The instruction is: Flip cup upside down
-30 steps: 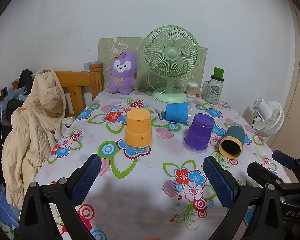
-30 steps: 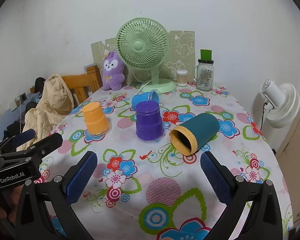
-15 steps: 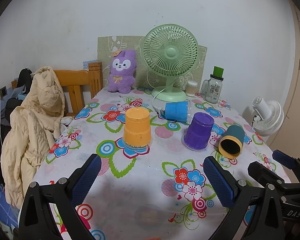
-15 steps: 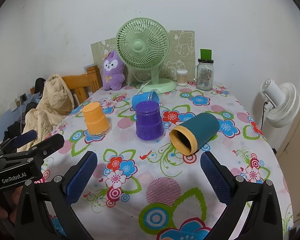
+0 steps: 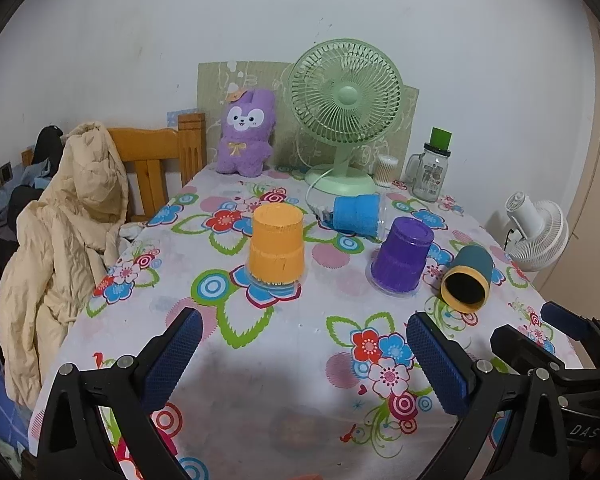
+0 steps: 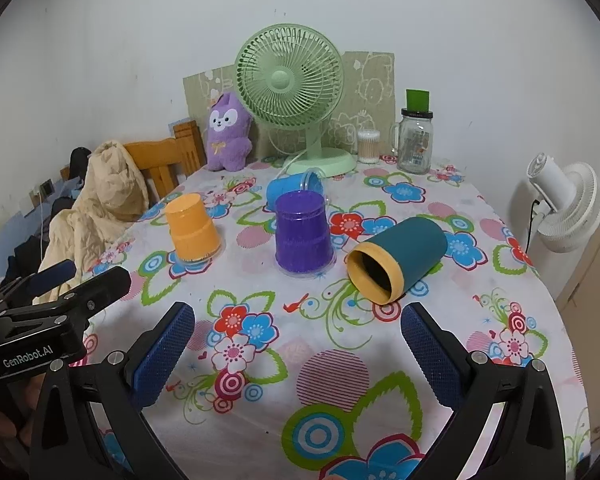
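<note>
An orange cup (image 5: 276, 244) (image 6: 192, 228) and a purple cup (image 5: 402, 254) (image 6: 303, 232) stand upside down on the floral tablecloth (image 5: 260, 360). A teal cup with a yellow rim (image 5: 468, 278) (image 6: 396, 264) lies on its side, mouth toward me. A blue cup (image 5: 358, 214) (image 6: 294, 186) lies on its side behind them. My left gripper (image 5: 304, 356) is open and empty, well short of the cups. My right gripper (image 6: 298, 354) is open and empty, in front of the purple and teal cups.
A green fan (image 5: 344, 120), a purple plush (image 5: 246, 132), a glass jar (image 5: 430, 170) and a swab pot (image 5: 386, 170) stand at the table's back. A wooden chair with a beige jacket (image 5: 68, 216) is on the left. A white fan (image 5: 538, 230) stands off the right edge.
The left gripper has drawn back and lifted very slightly. The right gripper and the cups have not moved.
</note>
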The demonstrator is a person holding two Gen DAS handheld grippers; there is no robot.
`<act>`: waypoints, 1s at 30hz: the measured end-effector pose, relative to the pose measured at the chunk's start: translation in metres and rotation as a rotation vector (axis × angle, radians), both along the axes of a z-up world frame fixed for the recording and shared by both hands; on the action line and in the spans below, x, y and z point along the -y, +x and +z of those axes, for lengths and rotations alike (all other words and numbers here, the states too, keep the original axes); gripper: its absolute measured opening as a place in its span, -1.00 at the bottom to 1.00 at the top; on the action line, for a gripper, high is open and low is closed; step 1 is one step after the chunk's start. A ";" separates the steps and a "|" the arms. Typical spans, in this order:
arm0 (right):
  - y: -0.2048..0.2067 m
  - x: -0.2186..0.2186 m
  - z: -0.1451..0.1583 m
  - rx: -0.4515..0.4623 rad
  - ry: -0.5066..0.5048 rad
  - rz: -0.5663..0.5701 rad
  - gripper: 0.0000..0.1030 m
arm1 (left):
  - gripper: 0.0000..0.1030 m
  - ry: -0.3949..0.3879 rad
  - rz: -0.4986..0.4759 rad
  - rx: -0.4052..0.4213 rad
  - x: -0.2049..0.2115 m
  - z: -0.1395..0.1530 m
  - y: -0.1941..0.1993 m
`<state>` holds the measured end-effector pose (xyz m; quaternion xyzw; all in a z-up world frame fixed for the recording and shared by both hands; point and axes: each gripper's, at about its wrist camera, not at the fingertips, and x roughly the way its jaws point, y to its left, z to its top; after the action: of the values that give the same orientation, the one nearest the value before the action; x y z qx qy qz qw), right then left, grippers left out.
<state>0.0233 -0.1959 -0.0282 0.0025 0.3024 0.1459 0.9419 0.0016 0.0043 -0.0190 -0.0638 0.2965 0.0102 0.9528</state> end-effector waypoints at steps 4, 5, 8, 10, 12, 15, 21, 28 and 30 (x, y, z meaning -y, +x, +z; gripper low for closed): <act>0.004 -0.005 -0.004 -0.014 -0.012 0.002 1.00 | 1.00 -0.017 0.000 -0.013 -0.003 -0.005 0.002; 0.005 -0.006 -0.005 -0.017 -0.015 0.004 1.00 | 1.00 -0.020 0.001 -0.016 -0.004 -0.007 0.003; 0.010 -0.011 -0.007 -0.023 -0.026 0.014 1.00 | 1.00 -0.029 0.000 -0.027 -0.008 -0.011 0.007; 0.016 -0.013 -0.008 -0.033 -0.030 0.023 1.00 | 1.00 -0.030 0.002 -0.035 -0.011 -0.014 0.010; 0.026 -0.014 -0.006 -0.045 -0.030 0.038 1.00 | 1.00 -0.027 0.006 -0.043 -0.014 -0.016 0.014; 0.048 -0.016 0.004 -0.033 -0.060 0.037 1.00 | 1.00 -0.021 0.006 -0.061 -0.020 -0.017 0.022; 0.106 -0.025 0.005 -0.102 -0.102 0.083 1.00 | 1.00 0.014 -0.006 -0.064 -0.024 -0.014 0.045; 0.160 -0.040 -0.005 -0.208 -0.106 0.134 0.96 | 1.00 0.058 -0.013 -0.119 -0.021 -0.028 0.073; 0.175 -0.045 -0.012 -0.254 -0.132 0.138 0.66 | 1.00 0.049 -0.013 -0.127 -0.022 -0.030 0.075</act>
<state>0.1979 -0.1505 -0.0403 -0.0615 0.4276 0.1886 0.8819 0.0765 0.0260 -0.0492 -0.0376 0.3563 0.0154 0.9335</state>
